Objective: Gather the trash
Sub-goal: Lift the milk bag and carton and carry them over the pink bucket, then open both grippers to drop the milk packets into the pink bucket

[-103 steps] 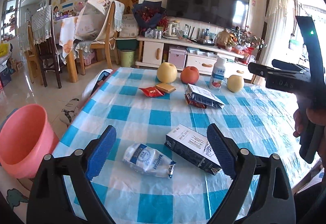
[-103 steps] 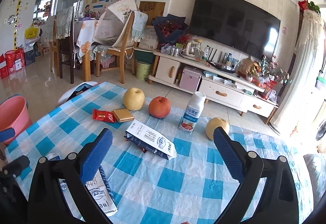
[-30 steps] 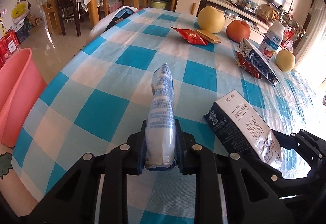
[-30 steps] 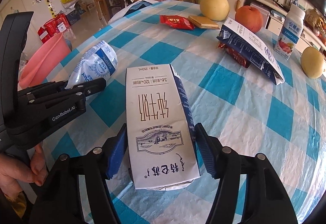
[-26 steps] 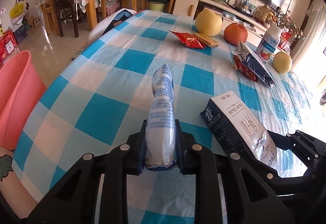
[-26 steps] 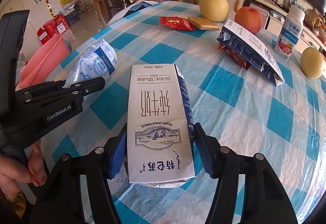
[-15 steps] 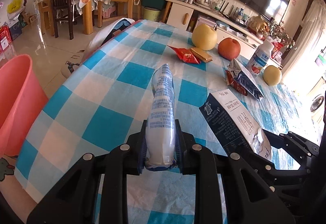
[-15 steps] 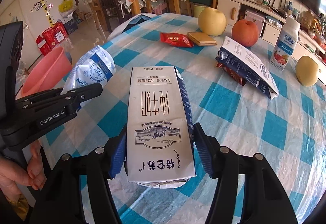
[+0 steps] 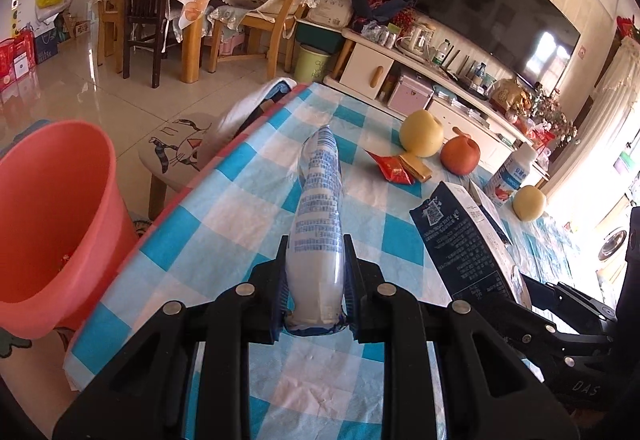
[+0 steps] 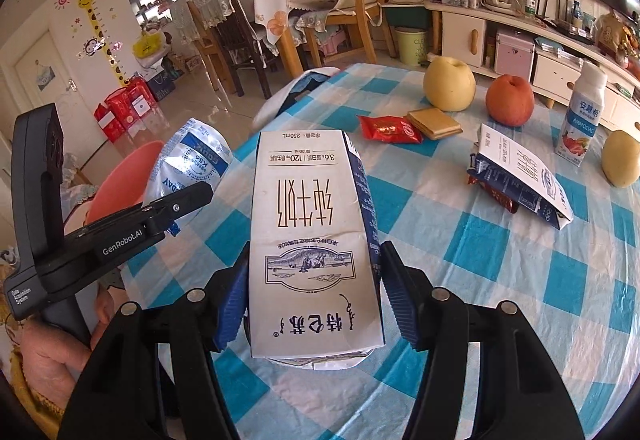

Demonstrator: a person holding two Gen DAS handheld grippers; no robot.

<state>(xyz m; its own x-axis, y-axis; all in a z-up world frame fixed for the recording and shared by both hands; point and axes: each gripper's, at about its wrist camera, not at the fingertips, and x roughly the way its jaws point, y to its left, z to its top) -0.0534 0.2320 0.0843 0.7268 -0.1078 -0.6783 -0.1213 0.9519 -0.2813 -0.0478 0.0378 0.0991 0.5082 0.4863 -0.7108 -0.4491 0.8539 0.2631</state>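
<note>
A: Both pieces are up off the tabletop point(image 9: 256, 199). The left gripper point(image 9: 316, 282) is clamped on the milk pouch point(image 9: 320, 215), the right gripper point(image 10: 314, 298) on the milk carton point(image 10: 312, 232).

B: What could go wrong?

A: The pouch is soft and slick, pinched only near its tail, so I think a swing toward the pink bin point(image 9: 52, 224) could make it slide out. The bin sits below the edge, at left.

B: And the carton?

A: It sticks out far; it might clip the left gripper just beside it.

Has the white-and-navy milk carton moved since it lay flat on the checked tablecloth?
Yes. The white-and-navy milk carton is now lifted off the blue-checked tablecloth, clamped in the right gripper.
</note>
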